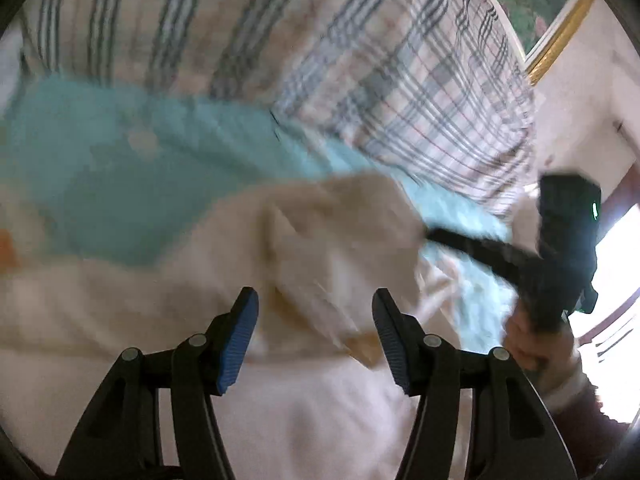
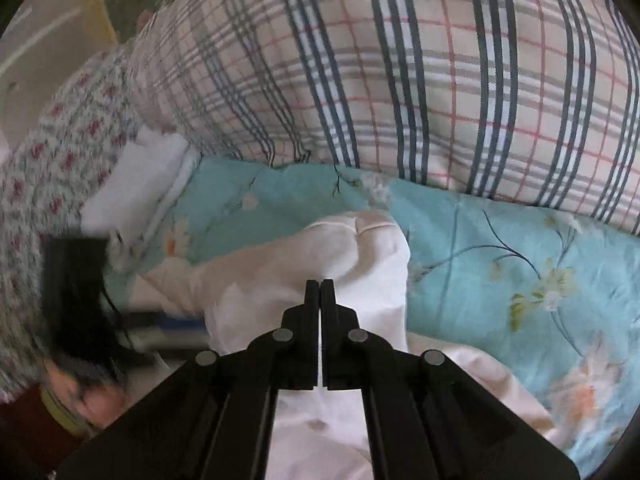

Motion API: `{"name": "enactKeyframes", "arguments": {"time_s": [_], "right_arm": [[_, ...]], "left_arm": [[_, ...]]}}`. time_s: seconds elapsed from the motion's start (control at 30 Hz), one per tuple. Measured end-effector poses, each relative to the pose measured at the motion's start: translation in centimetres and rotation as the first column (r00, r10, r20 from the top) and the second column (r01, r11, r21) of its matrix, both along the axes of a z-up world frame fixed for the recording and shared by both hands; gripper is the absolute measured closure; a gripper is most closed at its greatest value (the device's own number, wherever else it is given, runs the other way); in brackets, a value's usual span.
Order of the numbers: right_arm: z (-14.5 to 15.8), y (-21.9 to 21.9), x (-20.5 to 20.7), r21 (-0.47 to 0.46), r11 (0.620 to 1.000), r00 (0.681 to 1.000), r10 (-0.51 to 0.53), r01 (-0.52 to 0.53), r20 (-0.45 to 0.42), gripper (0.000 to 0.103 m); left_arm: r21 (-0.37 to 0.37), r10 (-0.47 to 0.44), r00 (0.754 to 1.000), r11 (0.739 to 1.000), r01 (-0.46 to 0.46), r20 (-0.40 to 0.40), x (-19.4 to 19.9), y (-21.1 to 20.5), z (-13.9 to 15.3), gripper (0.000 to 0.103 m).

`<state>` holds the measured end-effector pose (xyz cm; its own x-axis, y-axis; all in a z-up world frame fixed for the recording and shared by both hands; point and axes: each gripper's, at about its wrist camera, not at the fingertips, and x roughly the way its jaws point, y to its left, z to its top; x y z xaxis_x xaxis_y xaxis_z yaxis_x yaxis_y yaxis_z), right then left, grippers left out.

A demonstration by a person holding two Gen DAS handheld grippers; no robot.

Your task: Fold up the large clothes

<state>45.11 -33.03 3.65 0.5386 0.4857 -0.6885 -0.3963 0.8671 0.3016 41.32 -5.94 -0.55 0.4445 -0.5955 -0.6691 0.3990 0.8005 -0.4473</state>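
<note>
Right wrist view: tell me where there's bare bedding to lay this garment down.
Free: the floral blue quilt right of the white garment, below the plaid pillow. Crowded: the left, with folded white cloth, floral fabric and the left tongs.

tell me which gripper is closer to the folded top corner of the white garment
Right. The right gripper is shut on the white garment just below that corner. The left gripper hangs open over the cloth, further back.

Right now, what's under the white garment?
The white garment lies on a turquoise floral bedsheet, seen around its edges. Whatever is directly beneath the garment is covered.
</note>
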Motion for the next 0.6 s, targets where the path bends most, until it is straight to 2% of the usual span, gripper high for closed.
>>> {"name": "enactKeyframes", "arguments": {"time_s": [0.07,0.13,0.27,0.3,0.33,0.37,0.4,0.47,0.53,0.6], "right_arm": [[-1.4,-0.8,-0.2,-0.016,1.0,1.0,-0.022,0.022,-0.02,0.103],[-2.7,-1.1,-0.5,0.004,1.0,0.999,-0.03,0.03,-0.045,0.103],[-3.8,-1.6,-0.6,0.035,0.998,0.997,-0.042,0.044,-0.062,0.103],[-3.9,-1.2,-0.6,0.038,0.998,0.997,-0.04,0.043,-0.06,0.103],[-3.8,-1.3,-0.7,0.041,0.998,0.998,-0.041,0.043,-0.056,0.103],[-3.6,-1.4,-0.8,0.044,0.998,0.998,-0.044,0.046,-0.049,0.103],[-3.4,-1.6,-1.0,0.048,0.998,0.998,-0.048,0.05,-0.043,0.103],[-2.4,-2.2,-1.9,0.071,0.996,0.998,-0.06,0.061,-0.025,0.103],[-1.1,-2.6,-3.1,0.109,0.992,0.998,-0.063,0.063,-0.002,0.103],[0.4,-2.9,-5.4,0.154,0.987,0.998,-0.054,0.048,0.033,0.103]], "left_arm": [[0.099,0.015,0.999,0.995,-0.019,0.045,1.6,-0.4,0.7,0.037],[0.202,-0.041,0.998,0.979,0.031,0.045,4.0,-2.1,0.1,0.037],[0.403,-0.134,0.991,0.907,0.12,0.007,7.1,-5.8,-3.0,0.038],[0.427,-0.139,0.99,0.896,0.123,0.006,7.4,-6.3,-3.4,0.059],[0.44,-0.146,0.989,0.888,0.133,-0.004,7.7,-6.6,-4.0,0.103],[0.425,-0.138,0.99,0.895,0.135,-0.023,7.7,-6.4,-4.2,0.099],[0.405,-0.121,0.993,0.907,0.112,-0.004,7.4,-5.9,-3.9,0.102],[0.345,-0.099,0.993,0.936,0.072,0.062,5.6,-4.6,-2.4,0.102],[0.269,-0.079,0.988,0.962,0.041,0.13,2.1,-2.6,-0.3,0.103],[0.24,-0.058,0.983,0.971,0.015,0.174,-0.9,-0.9,0.8,0.103]]}}
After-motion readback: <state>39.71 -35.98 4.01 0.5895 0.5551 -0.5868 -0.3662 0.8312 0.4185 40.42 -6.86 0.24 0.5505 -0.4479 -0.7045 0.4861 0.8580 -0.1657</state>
